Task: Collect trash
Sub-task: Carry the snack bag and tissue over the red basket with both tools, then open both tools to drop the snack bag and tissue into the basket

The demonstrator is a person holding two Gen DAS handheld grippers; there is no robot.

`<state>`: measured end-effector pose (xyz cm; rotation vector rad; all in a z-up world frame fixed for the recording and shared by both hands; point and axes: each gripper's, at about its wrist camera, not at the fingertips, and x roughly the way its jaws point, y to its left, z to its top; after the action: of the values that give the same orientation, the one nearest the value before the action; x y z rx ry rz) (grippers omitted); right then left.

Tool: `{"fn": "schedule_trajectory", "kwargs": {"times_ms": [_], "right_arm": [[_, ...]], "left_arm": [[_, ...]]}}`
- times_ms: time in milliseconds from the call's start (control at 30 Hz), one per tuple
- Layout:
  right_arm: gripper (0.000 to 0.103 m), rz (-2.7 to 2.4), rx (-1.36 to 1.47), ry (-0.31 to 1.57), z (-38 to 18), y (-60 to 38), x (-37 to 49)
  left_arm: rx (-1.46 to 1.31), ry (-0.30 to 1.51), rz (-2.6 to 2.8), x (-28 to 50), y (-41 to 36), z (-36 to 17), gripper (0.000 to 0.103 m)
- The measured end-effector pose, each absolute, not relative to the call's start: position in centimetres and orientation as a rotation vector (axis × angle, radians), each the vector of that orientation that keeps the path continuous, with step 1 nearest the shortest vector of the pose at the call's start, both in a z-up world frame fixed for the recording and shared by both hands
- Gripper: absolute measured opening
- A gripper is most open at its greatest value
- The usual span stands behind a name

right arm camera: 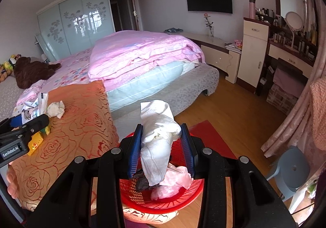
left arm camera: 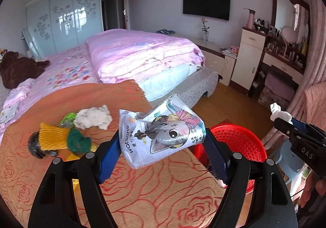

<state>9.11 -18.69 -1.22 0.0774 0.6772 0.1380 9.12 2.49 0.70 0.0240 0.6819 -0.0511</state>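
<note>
Both grippers loaded: left gripper (left arm camera: 162,142) clamps a wipes pack (left arm camera: 163,132) wide, above the near table edge, just left of the red basket (left arm camera: 244,142); right gripper (right arm camera: 162,144) pinches a tissue wad (right arm camera: 159,138) right over it. Drop the tissue first, then bring the pack fully over the rim before letting go.

"watsons" printed on the cat-print wipes pack (left arm camera: 163,132). "DAS" on the right gripper (left arm camera: 285,124) body. "GenRobot.AI" on the left gripper (right arm camera: 30,124) body.

Pink quilt (left arm camera: 142,52) on bed, wall television (left arm camera: 206,2) (dark), brown plush toy (left arm camera: 18,68).
</note>
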Motion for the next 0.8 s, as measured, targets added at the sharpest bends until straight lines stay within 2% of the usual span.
{"fn": "schedule_trajectory", "kwargs": {"times_ms": [800], "right_arm": [[0.037,0.075,0.125,0.795,-6.7,-22.3,10.9]], "left_arm": [[0.165,0.82,-0.212,13.3,-6.2,-5.2,0.074]]}}
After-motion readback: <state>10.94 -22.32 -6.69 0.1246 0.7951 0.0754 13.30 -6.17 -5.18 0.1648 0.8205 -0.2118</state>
